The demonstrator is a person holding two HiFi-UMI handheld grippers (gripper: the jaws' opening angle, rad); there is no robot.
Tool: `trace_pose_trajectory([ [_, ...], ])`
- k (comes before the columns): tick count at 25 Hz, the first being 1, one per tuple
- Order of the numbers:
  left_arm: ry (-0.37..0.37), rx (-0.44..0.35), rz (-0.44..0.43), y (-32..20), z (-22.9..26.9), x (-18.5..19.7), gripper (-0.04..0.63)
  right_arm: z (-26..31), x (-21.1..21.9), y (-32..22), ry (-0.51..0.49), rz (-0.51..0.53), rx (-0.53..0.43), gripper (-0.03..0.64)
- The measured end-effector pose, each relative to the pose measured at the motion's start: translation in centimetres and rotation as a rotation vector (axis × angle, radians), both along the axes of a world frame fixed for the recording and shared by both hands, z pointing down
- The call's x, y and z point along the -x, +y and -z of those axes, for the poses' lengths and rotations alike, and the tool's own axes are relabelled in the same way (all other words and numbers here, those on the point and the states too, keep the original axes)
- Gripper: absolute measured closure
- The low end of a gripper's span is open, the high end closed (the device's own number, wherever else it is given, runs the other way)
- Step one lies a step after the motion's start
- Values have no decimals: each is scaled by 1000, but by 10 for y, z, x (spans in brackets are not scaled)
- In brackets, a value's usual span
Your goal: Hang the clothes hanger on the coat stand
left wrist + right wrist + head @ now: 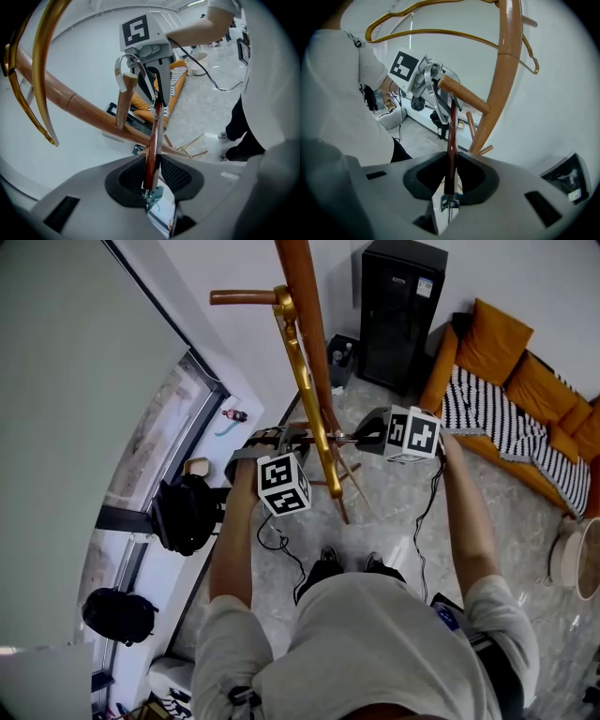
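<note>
A black cabinet [401,310] stands against the far wall; beside it, an orange sofa [489,338] carries a black-and-white striped blanket [497,423]; a black backpack [186,514] sits by the window [150,446]; a second black bag [119,615] lies along the same wall; a black cable [427,507] hangs over the grey marbled floor [394,493]

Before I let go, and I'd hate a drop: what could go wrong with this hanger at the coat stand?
The metal hook sits at the very tip of the wooden peg. Whether it is fully over is unclear, so it may slip off.
The left gripper and right gripper both clamp the hanger bar. Opening one first could tilt it and drag the hook off.
The gold hanger hangs close and could get knocked.
</note>
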State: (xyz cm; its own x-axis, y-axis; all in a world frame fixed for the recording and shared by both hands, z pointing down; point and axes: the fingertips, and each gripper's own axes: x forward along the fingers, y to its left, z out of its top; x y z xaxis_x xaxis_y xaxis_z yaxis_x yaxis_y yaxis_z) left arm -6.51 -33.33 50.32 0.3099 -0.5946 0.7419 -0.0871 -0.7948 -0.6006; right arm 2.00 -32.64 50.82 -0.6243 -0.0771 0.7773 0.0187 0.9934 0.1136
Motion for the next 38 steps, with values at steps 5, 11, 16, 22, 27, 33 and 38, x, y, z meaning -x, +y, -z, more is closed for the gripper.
trace_pose_trajectory([
  [5, 1, 25, 11, -2, -1, 1, 495, -1, 0, -3, 10, 10, 16, 552],
  [11, 1, 31, 27, -6, -7, 1, 495, -7, 0, -9, 16, 14, 25, 552],
  [16, 4, 28, 43, -10, -13, 2, 496, -13, 1, -13, 19, 19, 18, 551],
  [22, 4, 39, 58, -6, -25, 7, 499, -25, 6, -11, 21, 36, -4, 549],
  [27, 9, 70, 63, -5, -35, 9, 500, -32, 7, -11, 46, 41, 15, 551],
  [33, 9, 65, 53, 3, -29, 6, 503, -28, 4, -5, 51, 59, 19, 551],
  [38, 12, 45, 42, 4, -20, 3, 503, -15, 2, 0, 42, 62, 15, 551],
])
